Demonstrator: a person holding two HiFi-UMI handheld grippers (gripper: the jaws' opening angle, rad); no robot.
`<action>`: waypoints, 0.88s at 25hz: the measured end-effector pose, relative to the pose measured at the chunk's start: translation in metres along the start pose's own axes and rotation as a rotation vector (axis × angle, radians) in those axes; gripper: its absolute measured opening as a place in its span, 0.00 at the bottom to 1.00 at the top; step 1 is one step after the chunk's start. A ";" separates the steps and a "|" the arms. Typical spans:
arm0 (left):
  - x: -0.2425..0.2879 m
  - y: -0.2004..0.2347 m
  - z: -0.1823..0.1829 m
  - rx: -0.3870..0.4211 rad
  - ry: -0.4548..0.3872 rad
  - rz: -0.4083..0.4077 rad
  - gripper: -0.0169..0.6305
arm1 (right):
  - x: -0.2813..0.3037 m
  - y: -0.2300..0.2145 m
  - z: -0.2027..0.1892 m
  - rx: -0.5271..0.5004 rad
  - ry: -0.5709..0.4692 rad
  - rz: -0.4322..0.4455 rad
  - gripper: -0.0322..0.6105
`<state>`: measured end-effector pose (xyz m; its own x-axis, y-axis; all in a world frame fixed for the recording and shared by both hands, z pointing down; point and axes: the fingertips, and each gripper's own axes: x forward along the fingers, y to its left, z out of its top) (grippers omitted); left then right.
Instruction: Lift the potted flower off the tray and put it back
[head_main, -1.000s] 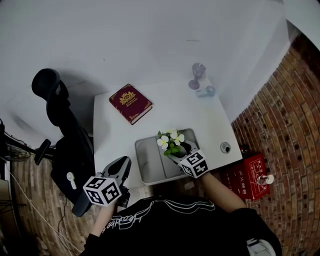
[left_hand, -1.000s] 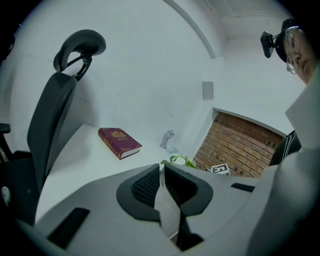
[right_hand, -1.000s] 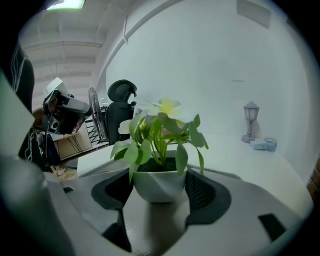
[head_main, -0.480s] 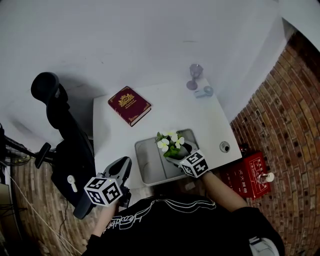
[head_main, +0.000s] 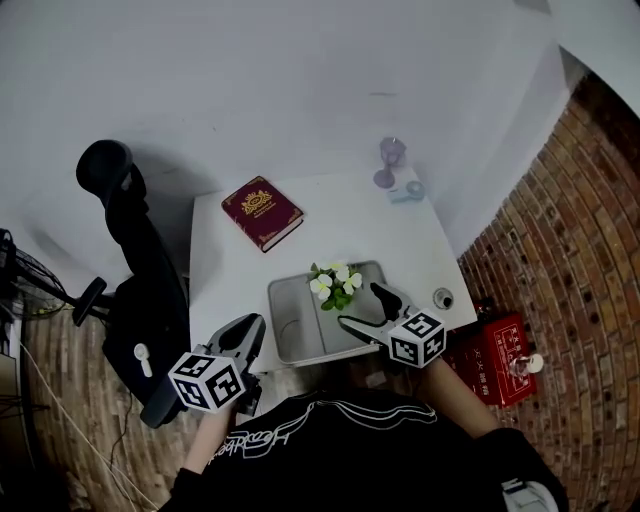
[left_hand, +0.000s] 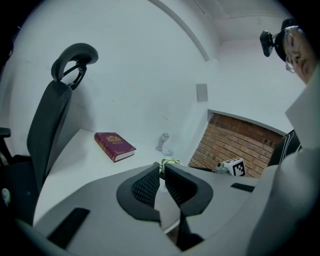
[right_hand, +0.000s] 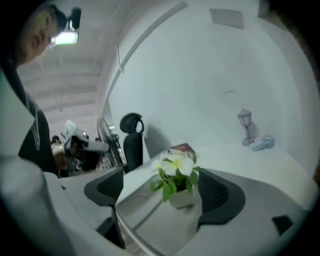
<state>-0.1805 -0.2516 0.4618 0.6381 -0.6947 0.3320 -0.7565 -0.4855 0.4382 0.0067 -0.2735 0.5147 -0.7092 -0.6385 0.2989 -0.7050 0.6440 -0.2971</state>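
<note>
The potted flower (head_main: 335, 284), white blooms over green leaves in a small pale pot, stands upright at the far right of the grey tray (head_main: 300, 325). My right gripper (head_main: 358, 305) hovers just short of it at the tray's near right corner. Its jaws are opening wide and no pad presses on the pot. In the right gripper view the potted flower (right_hand: 179, 192) shows ahead between the spread jaws of the right gripper (right_hand: 160, 185), closer to the right pad. My left gripper (head_main: 248, 335) is off the table's near left corner. In its own view the left gripper (left_hand: 161, 172) is shut on nothing.
On the white table (head_main: 400, 240) lie a dark red book (head_main: 262, 212) at the far left, a small lamp figurine (head_main: 388, 160) and a pale blue object (head_main: 408, 190) at the back. A black office chair (head_main: 130, 260) stands left. A red box (head_main: 490, 350) sits by the brick wall.
My right gripper has opened, let go of the pot and drawn back and up toward the person. The potted flower stays on the tray. The left gripper has hardly shifted.
</note>
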 end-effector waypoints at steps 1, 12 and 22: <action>0.000 -0.008 -0.002 0.011 0.004 -0.006 0.11 | -0.009 0.010 0.014 0.021 -0.051 0.041 0.74; -0.015 -0.125 -0.008 0.090 -0.049 -0.071 0.11 | -0.105 0.095 0.074 -0.043 -0.219 0.375 0.10; -0.022 -0.222 -0.043 0.097 -0.059 -0.088 0.11 | -0.181 0.100 0.054 0.064 -0.166 0.508 0.05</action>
<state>-0.0206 -0.1056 0.3930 0.6955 -0.6756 0.2447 -0.7098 -0.5932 0.3799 0.0646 -0.1161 0.3822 -0.9484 -0.3141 -0.0427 -0.2676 0.8655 -0.4234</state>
